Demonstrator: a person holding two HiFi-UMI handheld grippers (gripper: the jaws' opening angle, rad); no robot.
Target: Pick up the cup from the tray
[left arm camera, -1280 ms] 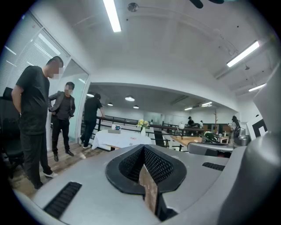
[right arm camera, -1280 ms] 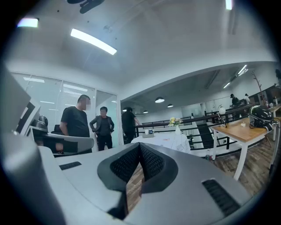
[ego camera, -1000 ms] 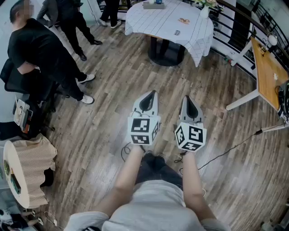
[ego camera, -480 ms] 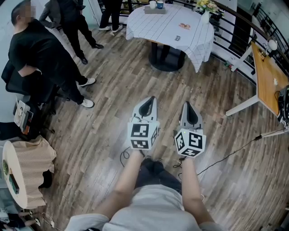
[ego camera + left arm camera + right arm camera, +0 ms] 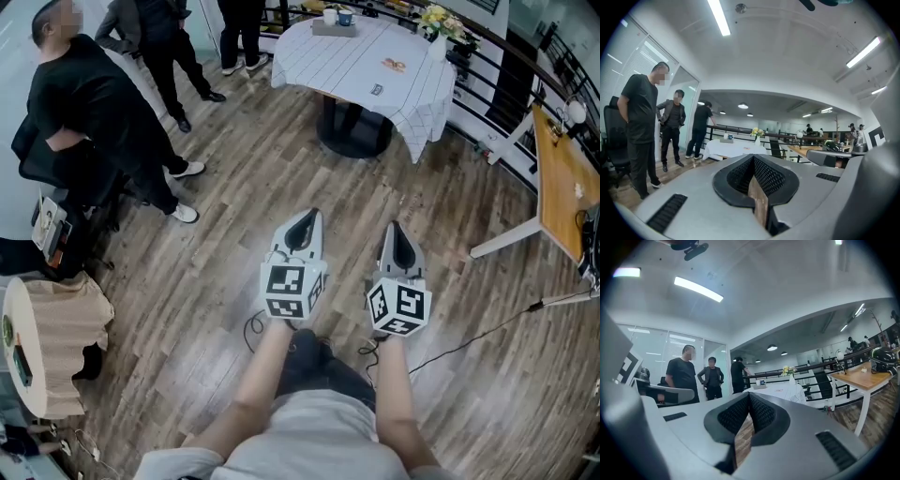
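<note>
Far ahead, a round table with a white cloth (image 5: 375, 70) carries a grey tray (image 5: 333, 28) with a white cup (image 5: 330, 16) and a blue cup (image 5: 346, 17) on it. The tray (image 5: 725, 140) and blue cup (image 5: 730, 137) look tiny in the left gripper view, as does the cup (image 5: 762, 381) in the right gripper view. My left gripper (image 5: 311, 216) and right gripper (image 5: 395, 228) are side by side over the wooden floor, pointing at the table, well short of it. Both are shut with nothing held, left (image 5: 753, 157) and right (image 5: 749, 394).
Three people stand to the left of the table, the nearest in black (image 5: 84, 103). A vase of flowers (image 5: 439, 26) is on the table's right side. A wooden desk (image 5: 562, 169) is at right, a small cloth-covered table (image 5: 47, 347) at left, and a cable (image 5: 469, 323) on the floor.
The view has crept forward: the white table and the people sit a little lower and nearer in the head view. Both grippers stay shut, side by side.
</note>
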